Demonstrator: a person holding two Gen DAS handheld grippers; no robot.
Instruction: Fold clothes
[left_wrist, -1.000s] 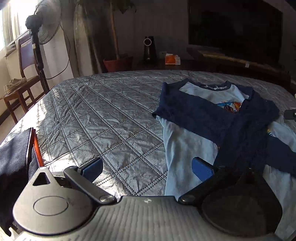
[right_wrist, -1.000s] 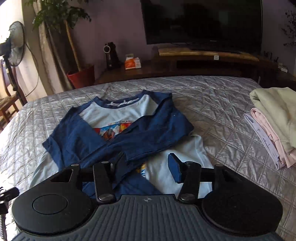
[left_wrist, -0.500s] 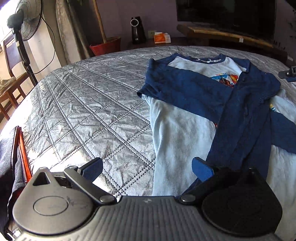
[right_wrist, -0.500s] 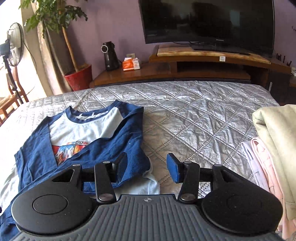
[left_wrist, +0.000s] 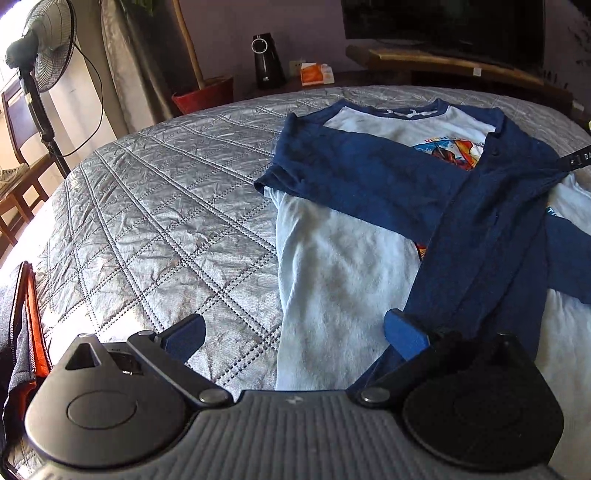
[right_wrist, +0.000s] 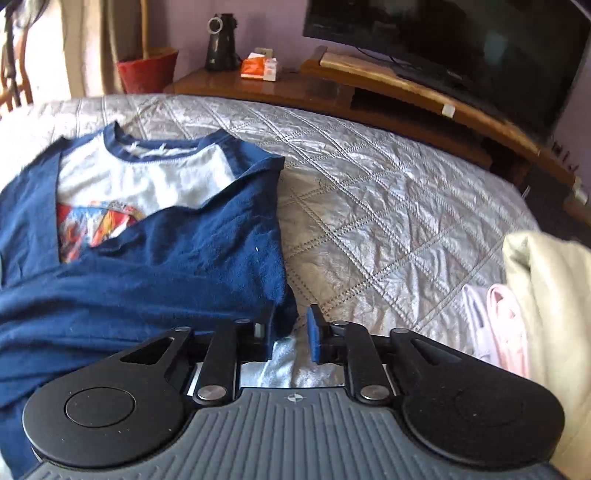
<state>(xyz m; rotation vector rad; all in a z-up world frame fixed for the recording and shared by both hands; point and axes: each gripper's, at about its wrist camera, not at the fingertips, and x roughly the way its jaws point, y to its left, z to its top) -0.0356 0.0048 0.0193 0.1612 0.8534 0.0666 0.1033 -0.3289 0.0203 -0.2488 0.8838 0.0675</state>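
Under both of your tongs spreads the silver quilted bedspread, running ahead of them to the far edge of the bed. On it lies the shirt, pale blue in the body with navy sleeves crossed over the chest print; from your left tongs it sits ahead and to the right, its pale left edge passing between the two fingers, and from your right tongs it fills the left half of the view, its right edge just ahead of the fingertips. To the right of your right tongs, close by, sits a stack of folded clothes, cream on top with pink beneath. At the far left of your left tongs a dark bag with an orange lining lies against the bed's edge. Your left gripper is spread wide, its right pad over the navy sleeve and its left pad over bare quilt, holding nothing. Your right gripper is narrowed but parted, with a slim gap showing; the shirt's navy edge sits at its left finger, and nothing is pinched.
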